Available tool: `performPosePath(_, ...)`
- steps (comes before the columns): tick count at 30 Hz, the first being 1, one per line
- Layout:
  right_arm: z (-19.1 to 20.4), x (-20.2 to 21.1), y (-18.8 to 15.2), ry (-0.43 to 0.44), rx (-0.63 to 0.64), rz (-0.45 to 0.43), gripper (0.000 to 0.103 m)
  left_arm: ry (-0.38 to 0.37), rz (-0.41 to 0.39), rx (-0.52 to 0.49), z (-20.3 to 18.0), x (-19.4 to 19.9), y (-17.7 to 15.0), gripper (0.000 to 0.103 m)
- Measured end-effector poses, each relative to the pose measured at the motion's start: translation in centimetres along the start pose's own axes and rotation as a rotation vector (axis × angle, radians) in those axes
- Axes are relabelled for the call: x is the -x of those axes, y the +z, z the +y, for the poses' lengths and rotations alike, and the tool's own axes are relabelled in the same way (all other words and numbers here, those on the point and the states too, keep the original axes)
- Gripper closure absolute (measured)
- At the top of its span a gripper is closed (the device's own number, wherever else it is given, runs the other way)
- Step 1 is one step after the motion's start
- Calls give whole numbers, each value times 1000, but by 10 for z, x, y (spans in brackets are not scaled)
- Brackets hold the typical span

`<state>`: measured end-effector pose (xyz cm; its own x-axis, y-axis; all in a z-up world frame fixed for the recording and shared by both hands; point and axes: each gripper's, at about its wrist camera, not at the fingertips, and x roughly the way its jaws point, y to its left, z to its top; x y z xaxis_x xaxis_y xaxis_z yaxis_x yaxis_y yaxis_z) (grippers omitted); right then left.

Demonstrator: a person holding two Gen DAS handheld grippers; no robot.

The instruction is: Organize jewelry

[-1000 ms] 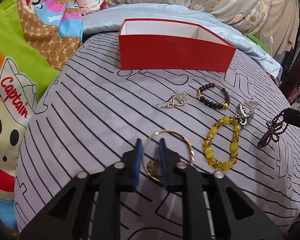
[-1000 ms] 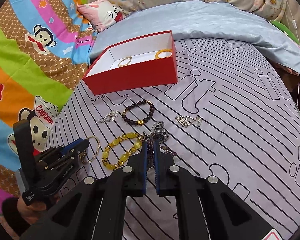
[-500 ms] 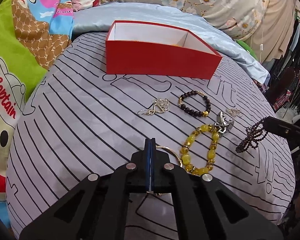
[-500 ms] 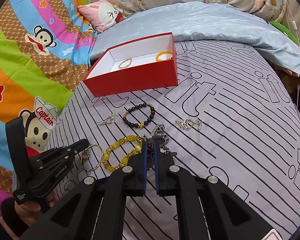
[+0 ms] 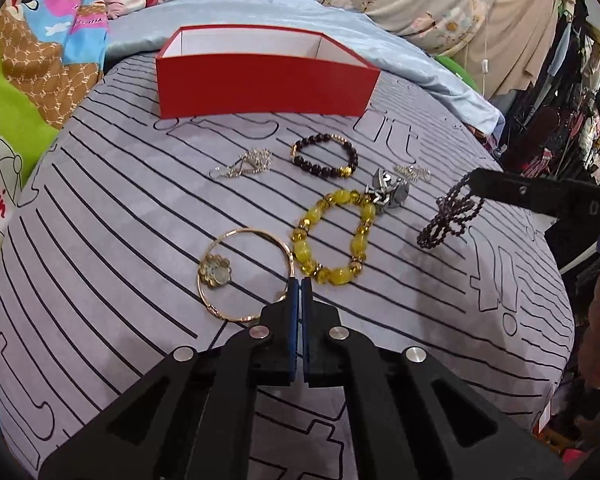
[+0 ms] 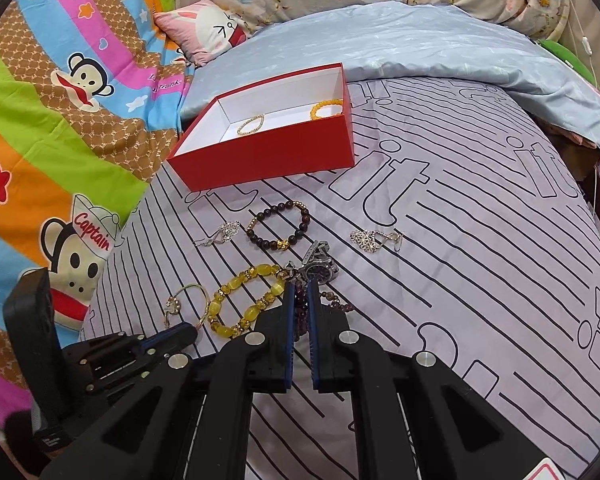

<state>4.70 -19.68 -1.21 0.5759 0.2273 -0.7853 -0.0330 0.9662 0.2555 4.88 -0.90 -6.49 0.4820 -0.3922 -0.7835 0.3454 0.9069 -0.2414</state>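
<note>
My left gripper is shut on the near right rim of a thin gold bangle with a flower charm; the bangle also shows in the right wrist view. My right gripper is shut on a dark purple bead strand, which hangs from it above the bedspread. A yellow bead bracelet lies between the two grippers. A red box with a white inside stands farther back and holds a gold chain bracelet and an orange bead bracelet.
On the striped grey bedspread lie a dark bead bracelet, a silver watch, a silver snowflake piece and a silver filigree piece. A colourful cartoon blanket lies left, a pale blue quilt behind the box.
My left gripper has shut on the gold bangle's rim and drawn it back and up, so the whole ring now shows. The right gripper has kept hold of the purple strand.
</note>
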Motion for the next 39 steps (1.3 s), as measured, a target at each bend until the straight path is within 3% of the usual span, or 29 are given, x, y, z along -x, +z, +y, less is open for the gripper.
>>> performPosePath(7, -3, 3, -2, 9, -16, 2, 97, 7, 7, -8, 0, -6, -4, 102)
performPosePath(11, -5, 3, -2, 10, -24, 2, 97, 38, -33, -8, -1, 3, -2, 62)
performPosePath(12, -6, 3, -2, 11, -25, 2, 97, 52, -43, -13, -1, 5, -1, 61)
performPosePath(20, -6, 0, -2, 19, -25, 11, 97, 108, -54, -42, 6, 3, 5, 63)
performPosePath(23, -5, -2, -2, 21, -23, 13, 97, 107, -27, -44, 14, -6, 7, 79)
performPosePath(30, -3, -4, -1, 23, -23, 15, 97, 97, -22, -97, 18, -7, 6, 98)
performPosePath(35, -1, -4, -1, 26, -21, 15, 97, 80, -9, -110, 14, -6, 4, 102)
performPosePath(39, 2, 0, 0, 26, -16, 9, 97, 43, 5, -53, 15, -3, 5, 102)
